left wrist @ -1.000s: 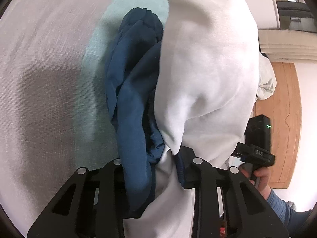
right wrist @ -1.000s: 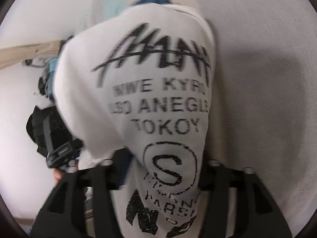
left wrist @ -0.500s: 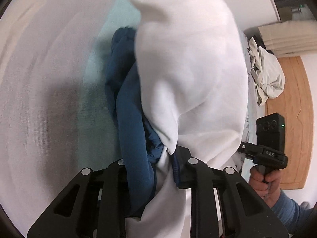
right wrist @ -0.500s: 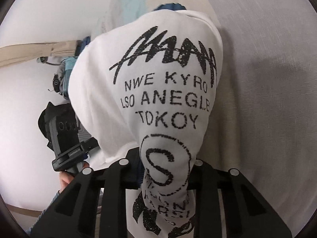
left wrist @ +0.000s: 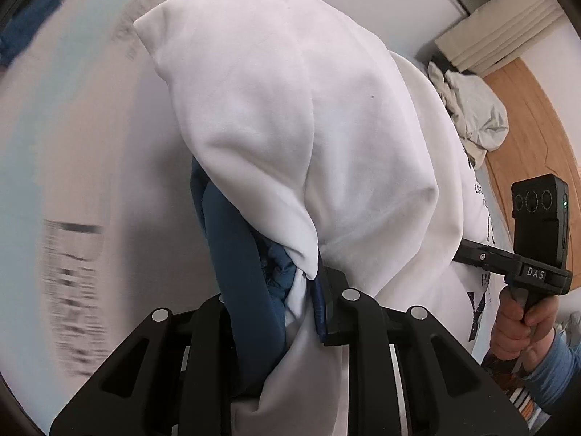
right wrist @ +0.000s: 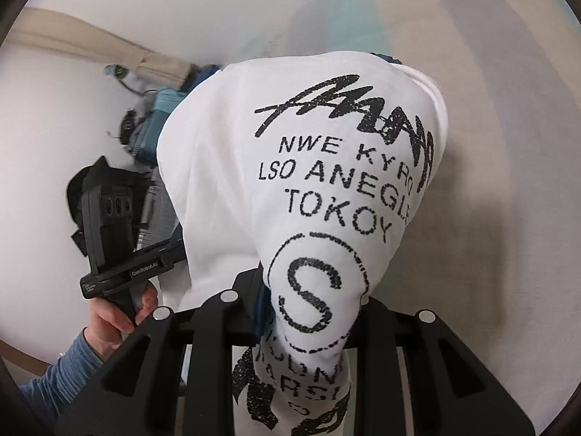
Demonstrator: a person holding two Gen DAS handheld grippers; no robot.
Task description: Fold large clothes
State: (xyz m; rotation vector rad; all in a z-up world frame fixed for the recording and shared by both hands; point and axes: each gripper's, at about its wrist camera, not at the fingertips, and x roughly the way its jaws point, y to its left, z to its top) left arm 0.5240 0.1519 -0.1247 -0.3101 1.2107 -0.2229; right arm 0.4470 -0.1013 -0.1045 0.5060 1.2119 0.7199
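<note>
- One white garment (left wrist: pixel 290 138) fills the middle of the left wrist view, bunched and hanging from the left gripper (left wrist: pixel 287 309) at 6 o'clock.
- The left gripper's jaws are closed narrowly on that white cloth together with one dark blue fabric (left wrist: pixel 239 261), which shows at 7 o'clock of the bundle.
- In the right wrist view, the same white garment (right wrist: pixel 308 189) carries black print, with lines reading "NWE KYRO", "LSO ANEGLE", "TOKOY" and a circled "S".
- The right gripper (right wrist: pixel 308 312) at 6 o'clock pinches the printed cloth, jaws narrow.
- Two hands show, one per view: the right hand (left wrist: pixel 519 323) at 4 o'clock, the left hand (right wrist: pixel 120 312) at 8 o'clock, each gripping a black handle.
- One crumpled pale cloth (left wrist: pixel 472 116) lies at 2 o'clock in the left wrist view, beside a wooden board (left wrist: pixel 537 127).
- The background surface is blurred.
</note>
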